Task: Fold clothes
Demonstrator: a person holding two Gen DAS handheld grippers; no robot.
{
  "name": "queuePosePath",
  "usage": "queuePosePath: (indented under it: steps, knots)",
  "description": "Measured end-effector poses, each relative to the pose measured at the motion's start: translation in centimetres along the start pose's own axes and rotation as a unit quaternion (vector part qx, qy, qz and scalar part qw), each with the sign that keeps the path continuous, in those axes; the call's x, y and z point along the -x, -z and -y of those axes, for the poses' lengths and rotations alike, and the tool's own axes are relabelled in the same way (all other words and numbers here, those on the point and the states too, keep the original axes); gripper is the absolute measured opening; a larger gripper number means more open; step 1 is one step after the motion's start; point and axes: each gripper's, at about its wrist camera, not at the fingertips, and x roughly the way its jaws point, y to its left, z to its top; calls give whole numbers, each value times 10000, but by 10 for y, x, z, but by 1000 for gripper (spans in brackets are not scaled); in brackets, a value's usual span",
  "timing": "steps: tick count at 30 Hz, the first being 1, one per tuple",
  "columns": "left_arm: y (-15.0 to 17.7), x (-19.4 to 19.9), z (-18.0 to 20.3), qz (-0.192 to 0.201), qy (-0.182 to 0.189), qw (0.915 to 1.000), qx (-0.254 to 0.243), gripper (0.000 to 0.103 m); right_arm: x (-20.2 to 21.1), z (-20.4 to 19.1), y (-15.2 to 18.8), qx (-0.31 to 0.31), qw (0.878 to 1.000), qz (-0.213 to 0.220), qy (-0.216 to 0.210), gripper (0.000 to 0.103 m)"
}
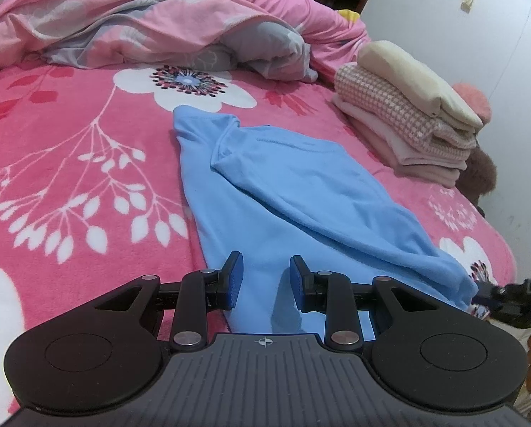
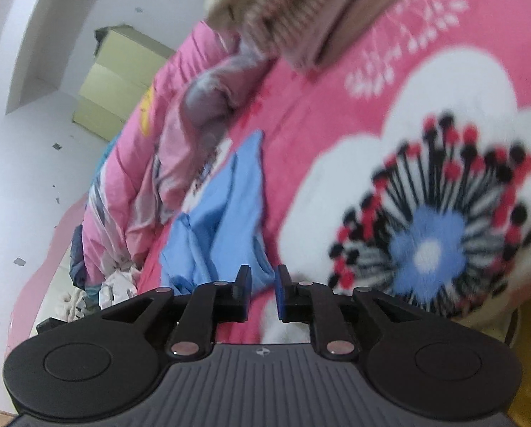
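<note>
The light blue soft fabric garment [image 1: 301, 192] lay partly folded on the bed's pink fleece blanket with white flowers [image 1: 69, 163], near a stack of folded cream and pink clothes [image 1: 408, 121]. The left claw [image 1: 266, 281] hovered spread over its near hem, gripping nothing. The right claw [image 2: 262, 291] stood slightly parted at the garment's corner, and whether it pinched cloth could not be told.

Your left wrist view looks low along the blue garment [image 1: 294, 195] — your right view, tilted, shares it [image 2: 226, 220].

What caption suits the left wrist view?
Left gripper open over the blue garment on a pink floral blanket, folded stack behind.
</note>
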Motion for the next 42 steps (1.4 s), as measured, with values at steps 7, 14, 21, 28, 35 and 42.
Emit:
queuePosePath:
  steps: [7, 14, 21, 28, 35, 42]
  knots:
    - [1, 0, 1, -2, -8, 10000, 15, 28, -12, 6, 3, -33, 9998, -43, -167, 21]
    - [2, 0, 0, 3, 9, 10000, 34, 29, -8, -2, 7, 229, 9997, 93, -50, 5]
    - [1, 0, -1, -2, 22, 10000, 36, 29, -2, -39, 12, 1346, 9873, 112, 840, 4]
    - [2, 1, -3, 13, 77, 10000, 61, 29, -4, -59, 18, 2010, 9668, 129, 1572, 9]
    - [3, 1, -5, 49, 135, 9999, 97, 29, 5, -78, 15, 2296, 9670, 185, 1087, 15]
    - [4, 2, -8, 69, 194, 9997, 116, 29, -20, -94, 28, 2445, 9680, -378, 429, 39]
